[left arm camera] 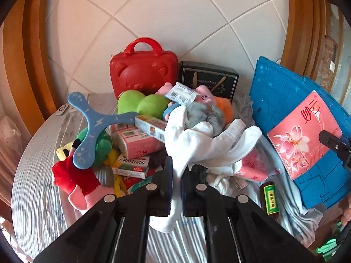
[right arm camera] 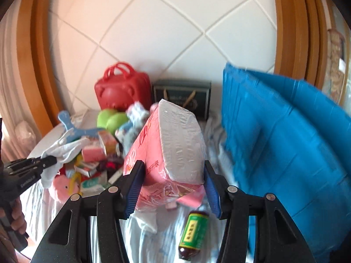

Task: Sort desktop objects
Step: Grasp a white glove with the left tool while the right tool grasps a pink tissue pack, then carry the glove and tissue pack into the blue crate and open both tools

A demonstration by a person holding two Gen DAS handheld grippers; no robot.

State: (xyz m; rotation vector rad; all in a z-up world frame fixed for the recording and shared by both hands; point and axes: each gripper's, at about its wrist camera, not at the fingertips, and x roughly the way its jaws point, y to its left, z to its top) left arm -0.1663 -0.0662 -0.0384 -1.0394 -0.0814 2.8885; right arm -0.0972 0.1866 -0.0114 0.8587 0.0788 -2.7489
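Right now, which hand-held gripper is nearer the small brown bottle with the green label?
Right. The right hand-held gripper, clamping a pink tissue pack, hangs directly over the bottle. The left hand-held gripper, gripping a white glove, is off to its left.

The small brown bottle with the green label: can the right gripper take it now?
Probably not: the right gripper is shut on the pink tissue pack, so the brown bottle below cannot be gripped.
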